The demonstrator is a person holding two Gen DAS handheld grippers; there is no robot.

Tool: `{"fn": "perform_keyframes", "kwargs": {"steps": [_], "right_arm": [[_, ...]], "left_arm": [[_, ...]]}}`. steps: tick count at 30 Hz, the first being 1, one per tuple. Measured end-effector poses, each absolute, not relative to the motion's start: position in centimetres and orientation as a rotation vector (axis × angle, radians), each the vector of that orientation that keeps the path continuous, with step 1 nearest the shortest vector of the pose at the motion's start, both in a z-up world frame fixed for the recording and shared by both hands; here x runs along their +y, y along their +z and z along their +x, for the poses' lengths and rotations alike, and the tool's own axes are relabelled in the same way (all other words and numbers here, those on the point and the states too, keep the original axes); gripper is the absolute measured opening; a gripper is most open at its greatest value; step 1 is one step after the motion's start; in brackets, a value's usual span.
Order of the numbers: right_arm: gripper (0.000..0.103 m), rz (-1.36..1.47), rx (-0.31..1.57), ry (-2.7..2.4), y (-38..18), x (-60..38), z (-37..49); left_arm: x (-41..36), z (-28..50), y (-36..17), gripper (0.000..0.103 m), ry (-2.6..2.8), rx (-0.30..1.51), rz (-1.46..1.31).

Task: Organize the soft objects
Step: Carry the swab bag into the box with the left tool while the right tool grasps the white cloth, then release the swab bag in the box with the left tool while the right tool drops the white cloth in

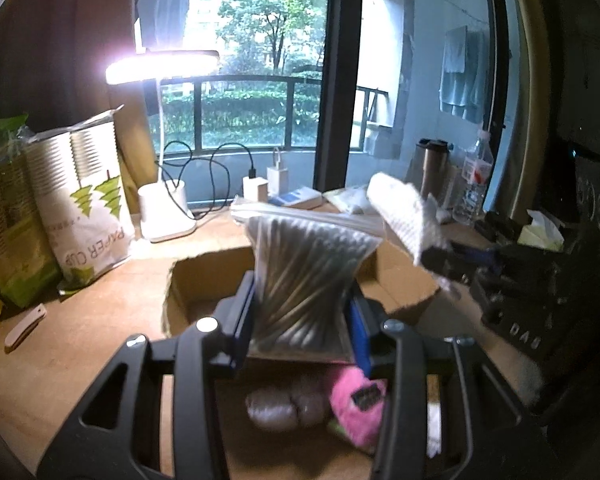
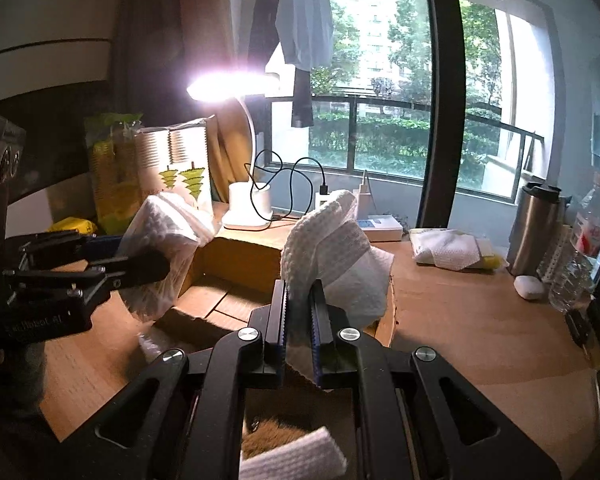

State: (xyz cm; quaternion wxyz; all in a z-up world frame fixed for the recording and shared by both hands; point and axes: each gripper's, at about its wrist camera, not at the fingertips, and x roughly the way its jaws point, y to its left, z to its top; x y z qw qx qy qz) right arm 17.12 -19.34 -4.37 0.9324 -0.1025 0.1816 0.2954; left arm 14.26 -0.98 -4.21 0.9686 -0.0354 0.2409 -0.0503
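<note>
My left gripper is shut on a clear zip bag of white cloths and holds it above an open cardboard box. The same bag and the left gripper show at the left of the right wrist view. My right gripper is shut on a white waffle-textured cloth, held over the box. In the left wrist view that cloth and the right gripper are at the right. A pink plush toy and a brownish soft object lie in the box below.
A lit desk lamp stands behind the box. Paper cup packs stand at the left. A steel tumbler, a water bottle, a white earbud case and a pack of white cloths are on the table at the right.
</note>
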Motion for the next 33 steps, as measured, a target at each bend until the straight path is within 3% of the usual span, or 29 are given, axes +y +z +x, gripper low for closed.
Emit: {"fn": "perform_keyframes", "kwargs": {"steps": [20,23,26,29,33], "right_arm": [[0.011,-0.157,0.521,0.607,-7.5,-19.7,22.9],[0.011,-0.143,0.534,0.612,-7.8,-19.9,23.2],[0.020,-0.142,0.540,0.615,-7.9,-19.8,23.3],[0.039,-0.133,0.534,0.626,-7.7,-19.9,23.1],[0.043,-0.136,0.520,0.626,-7.5,-20.0,22.8]], "left_arm": [[-3.0,21.2,-7.8,0.044,-0.174,0.627,-0.165],[-3.1,21.4,-7.9,0.049,-0.181,0.636,-0.171],[-2.9,21.3,-7.8,0.067,-0.194,0.628,-0.187],[-2.6,21.1,-7.7,0.072,-0.188,0.624,-0.191],[-1.7,20.2,-7.4,0.073,-0.172,0.614,-0.197]]}}
